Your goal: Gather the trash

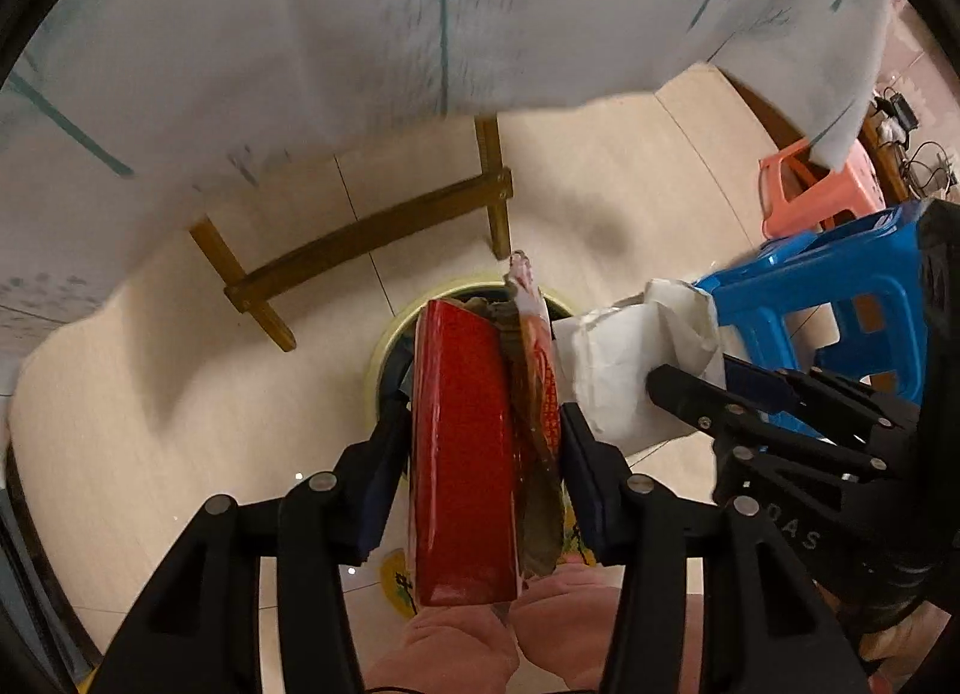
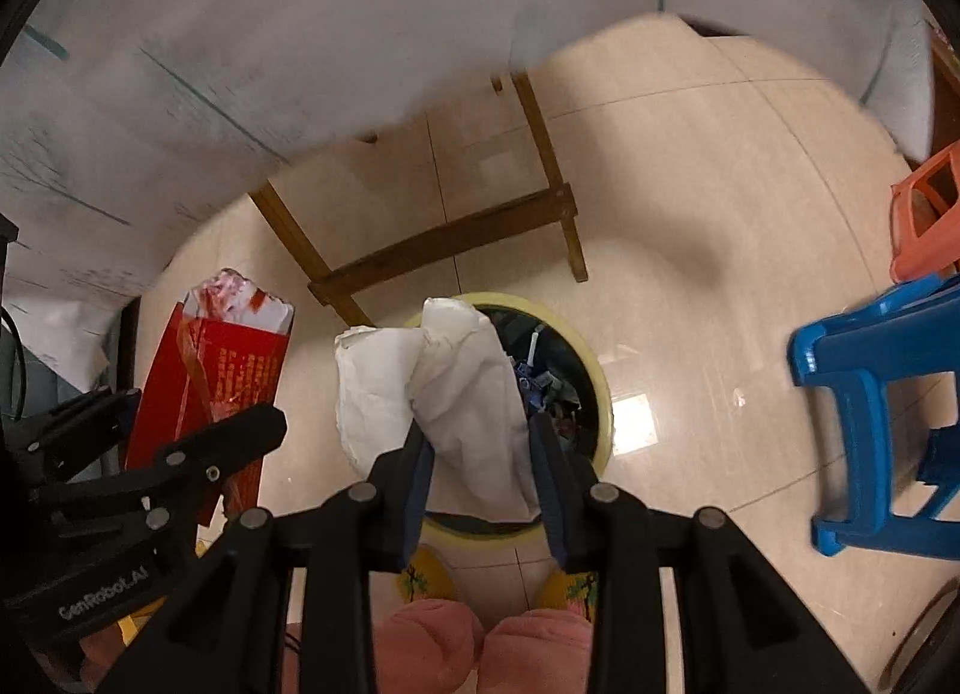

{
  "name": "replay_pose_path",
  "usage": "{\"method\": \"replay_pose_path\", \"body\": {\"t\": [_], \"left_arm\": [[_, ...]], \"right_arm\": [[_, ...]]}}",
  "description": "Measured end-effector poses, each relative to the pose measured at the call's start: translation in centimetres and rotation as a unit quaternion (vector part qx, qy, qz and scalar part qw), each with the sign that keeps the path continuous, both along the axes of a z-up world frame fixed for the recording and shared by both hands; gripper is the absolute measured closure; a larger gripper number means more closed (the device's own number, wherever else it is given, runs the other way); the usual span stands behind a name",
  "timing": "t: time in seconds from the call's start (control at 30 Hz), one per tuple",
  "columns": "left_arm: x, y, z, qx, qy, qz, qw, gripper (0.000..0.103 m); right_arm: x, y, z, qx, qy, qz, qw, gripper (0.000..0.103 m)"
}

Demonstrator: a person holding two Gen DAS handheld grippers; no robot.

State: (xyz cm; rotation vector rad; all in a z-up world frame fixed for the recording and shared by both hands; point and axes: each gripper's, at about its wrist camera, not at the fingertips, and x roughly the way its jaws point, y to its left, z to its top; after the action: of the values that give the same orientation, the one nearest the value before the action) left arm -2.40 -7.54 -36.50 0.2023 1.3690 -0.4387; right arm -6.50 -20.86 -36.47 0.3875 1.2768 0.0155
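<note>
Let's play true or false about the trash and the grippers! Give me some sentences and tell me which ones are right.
1. The left gripper holds a red box. True.
2. The right gripper is empty. False: it is shut on crumpled white paper.
3. A trash bin with a yellow rim stands on the floor below the grippers. True.
4. The bin is empty. False: some scraps already lie inside.
5. The blue stool stands on top of the table. False: it stands on the floor.
</note>
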Motion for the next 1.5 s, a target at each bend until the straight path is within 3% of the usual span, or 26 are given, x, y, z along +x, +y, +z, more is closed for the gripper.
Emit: {"method": "replay_pose_path", "body": {"t": [0.07, 0.23, 0.3, 0.43, 0.73, 1.03, 1.5], "left_arm": [[0.2, -0.1, -1.2, 0.002, -0.003, -0.007, 1.0, 0.052], [0.7, 0.3, -3.1, 0.009, -0.016, -0.009, 0.9998, 0.012], [1.3, 0.7, -3.3, 0.012, -0.018, -0.004, 0.9998, 0.006], [1.8, 1.6, -3.1, 0.015, -0.027, 0.011, 0.9995, 0.005], [2.0, 3.0, -0.3, -0.003, -0.048, 0.045, 0.9979, 0.003], [1.6, 4.1, 6.5, -0.023, -0.067, 0.079, 0.9944, 0.003], [-0.6, 4.4, 21.4, -0.046, -0.087, 0.109, 0.9891, 0.003]], "right_arm": [[0.3, 0.1, -1.6, 0.008, 0.0, 0.006, 1.0, 0.067], [1.0, 0.5, -4.7, 0.016, 0.006, 0.009, 1.0, 0.06], [1.1, 0.4, -5.4, 0.02, 0.006, 0.003, 1.0, 0.057], [1.2, 0.5, -5.2, 0.019, -0.002, -0.001, 1.0, 0.048], [1.6, 1.4, -3.5, -0.001, -0.014, 0.006, 1.0, 0.047], [1.8, 1.5, 2.2, -0.008, -0.033, 0.007, 0.999, 0.047], [1.4, 0.7, 16.9, -0.015, -0.075, 0.028, 0.997, 0.047]]}}
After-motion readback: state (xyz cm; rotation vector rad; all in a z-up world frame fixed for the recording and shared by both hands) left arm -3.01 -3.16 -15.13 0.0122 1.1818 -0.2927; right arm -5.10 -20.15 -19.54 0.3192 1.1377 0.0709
